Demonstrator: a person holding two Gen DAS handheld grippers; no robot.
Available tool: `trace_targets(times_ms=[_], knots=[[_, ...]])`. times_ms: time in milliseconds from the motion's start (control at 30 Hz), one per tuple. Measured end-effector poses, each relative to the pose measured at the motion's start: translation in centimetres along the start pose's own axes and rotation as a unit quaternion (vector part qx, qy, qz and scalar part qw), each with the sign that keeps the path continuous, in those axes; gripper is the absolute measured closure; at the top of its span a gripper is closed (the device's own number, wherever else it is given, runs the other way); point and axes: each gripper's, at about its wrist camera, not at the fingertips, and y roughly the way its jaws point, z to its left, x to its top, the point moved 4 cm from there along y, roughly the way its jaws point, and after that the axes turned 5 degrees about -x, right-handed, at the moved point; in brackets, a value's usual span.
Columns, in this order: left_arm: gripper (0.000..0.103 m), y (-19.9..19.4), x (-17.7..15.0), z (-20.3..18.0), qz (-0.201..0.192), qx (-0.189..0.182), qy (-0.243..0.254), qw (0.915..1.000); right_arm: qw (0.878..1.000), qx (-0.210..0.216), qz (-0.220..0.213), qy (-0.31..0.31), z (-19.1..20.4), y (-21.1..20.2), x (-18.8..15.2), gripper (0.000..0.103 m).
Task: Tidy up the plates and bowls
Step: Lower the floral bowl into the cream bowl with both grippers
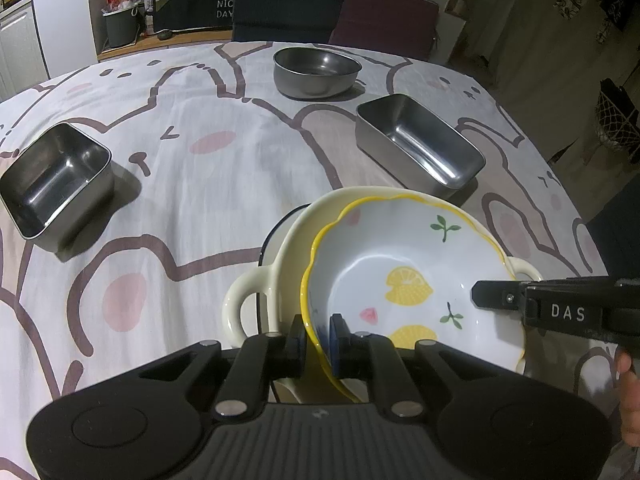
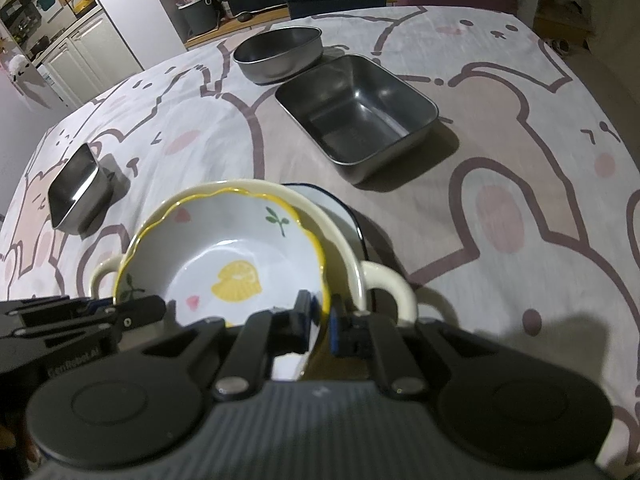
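Observation:
A white lemon-pattern bowl [image 1: 404, 276] with a wavy yellow rim sits tilted inside a cream two-handled bowl [image 1: 288, 248], over a dark-rimmed white plate [image 1: 276, 232]. My left gripper [image 1: 318, 338] is shut on the lemon bowl's near rim. My right gripper [image 2: 320, 322] is shut on the opposite rim of the lemon bowl [image 2: 224, 256]; it shows in the left wrist view [image 1: 496, 294] too. The cream bowl [image 2: 360, 256] and the plate [image 2: 344, 208] also show in the right wrist view.
On the bunny-print tablecloth [image 1: 192, 208] stand a square steel container [image 1: 56, 184] at left, a round steel bowl [image 1: 316, 72] at the back and a rectangular steel container [image 1: 420, 144] at right. Chairs [image 1: 292, 0] stand behind the table.

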Motion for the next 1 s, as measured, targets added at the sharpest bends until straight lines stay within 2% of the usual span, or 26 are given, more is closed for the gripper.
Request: trace_targets(times_ms=[167,400,500,633,1000], knots=[[0.091,0.0,0.0,0.0,0.0,-0.003,0.008,1.0,1.0,0.0,0.008,-0.001,0.2,0.0,0.1,0.088],[0.091,0.1,-0.1,-0.1,0.001,-0.001,0.015,0.9999,0.999,0.022,0.031,0.039,-0.6,0.2,0.2,0.088],[0.091,0.1,-0.1,0.0,0.0,-0.001,0.014,0.9999,0.998,0.023,0.031,0.044,-0.7,-0.1,0.1,0.088],[0.091,0.1,-0.1,-0.1,0.0,-0.001,0.014,0.9999,0.999,0.018,0.007,0.037,-0.9,-1.1,0.6,0.088],[0.091,0.1,-0.1,0.0,0.001,0.0,0.016,0.9999,0.999,0.016,0.018,0.024,-0.9,-0.6,0.2,0.092]])
